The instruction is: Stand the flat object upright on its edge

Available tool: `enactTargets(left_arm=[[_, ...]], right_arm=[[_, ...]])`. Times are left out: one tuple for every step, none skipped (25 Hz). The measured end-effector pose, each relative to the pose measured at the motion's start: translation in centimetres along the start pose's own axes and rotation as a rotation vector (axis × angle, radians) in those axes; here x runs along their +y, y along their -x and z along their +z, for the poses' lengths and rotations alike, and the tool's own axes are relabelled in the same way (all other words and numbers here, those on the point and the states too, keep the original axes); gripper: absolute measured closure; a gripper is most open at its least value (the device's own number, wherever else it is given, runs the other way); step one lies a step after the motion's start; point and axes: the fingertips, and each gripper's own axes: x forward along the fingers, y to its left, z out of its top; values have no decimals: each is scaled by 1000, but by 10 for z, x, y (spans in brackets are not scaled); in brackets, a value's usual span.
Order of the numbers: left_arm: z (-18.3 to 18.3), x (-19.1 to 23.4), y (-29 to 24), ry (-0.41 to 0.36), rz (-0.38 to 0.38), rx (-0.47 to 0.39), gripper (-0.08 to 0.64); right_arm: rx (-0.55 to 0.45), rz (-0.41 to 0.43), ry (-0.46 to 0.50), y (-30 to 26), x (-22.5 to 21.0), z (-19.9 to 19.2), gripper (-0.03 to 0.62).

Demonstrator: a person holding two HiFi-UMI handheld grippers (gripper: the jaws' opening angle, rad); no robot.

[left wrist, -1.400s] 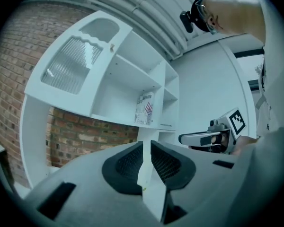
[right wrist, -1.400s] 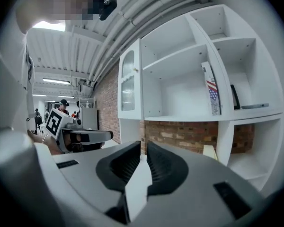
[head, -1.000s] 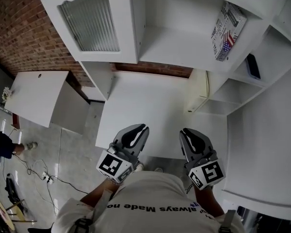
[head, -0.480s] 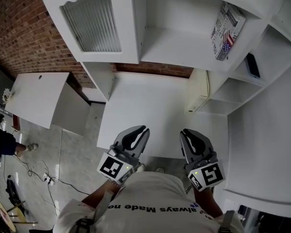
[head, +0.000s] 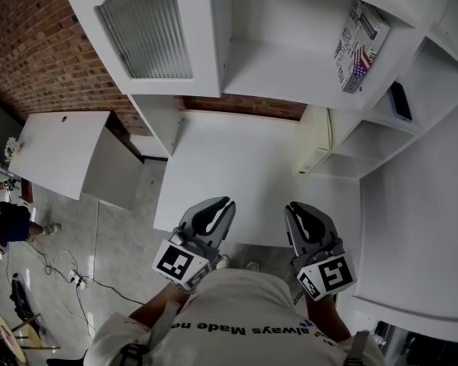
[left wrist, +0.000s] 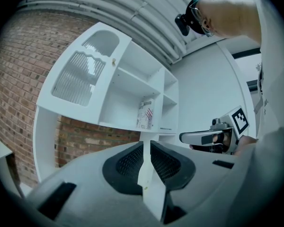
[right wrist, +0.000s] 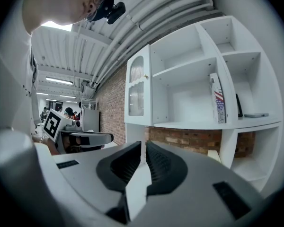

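A flat printed box with a flag pattern [head: 359, 48] stands upright, leaning slightly, in the upper right compartment of the white shelf unit [head: 290, 75]. It also shows far off as the box [left wrist: 145, 113] and box [right wrist: 217, 98] in the gripper views. My left gripper [head: 217, 204] and right gripper [head: 296, 207] hang side by side close to my body, over the near edge of the white table [head: 244, 166]. Both are far from the box, with jaws together and nothing between them. Each gripper view looks along closed jaws, the left gripper [left wrist: 146, 143] and right gripper [right wrist: 143, 143].
A dark flat item [head: 398, 103] lies on a lower right shelf. A cream block [head: 314, 139] stands at the table's back right. A cabinet door with ribbed glass [head: 145, 33] stands open at the left. A second white table [head: 57, 151] and floor cables [head: 69, 277] lie left.
Both grippers stay where they were. A person at the far left floor edge has shifted slightly.
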Motion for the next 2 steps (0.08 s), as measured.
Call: enactTargets(left_arm=[[0,1,0,1,1,-2,509],[0,1,0,1,2,-4,509]], right_arm=[[-1,1,-1,0,0,0,555],[-1,3,-1,-1,0,0,555]])
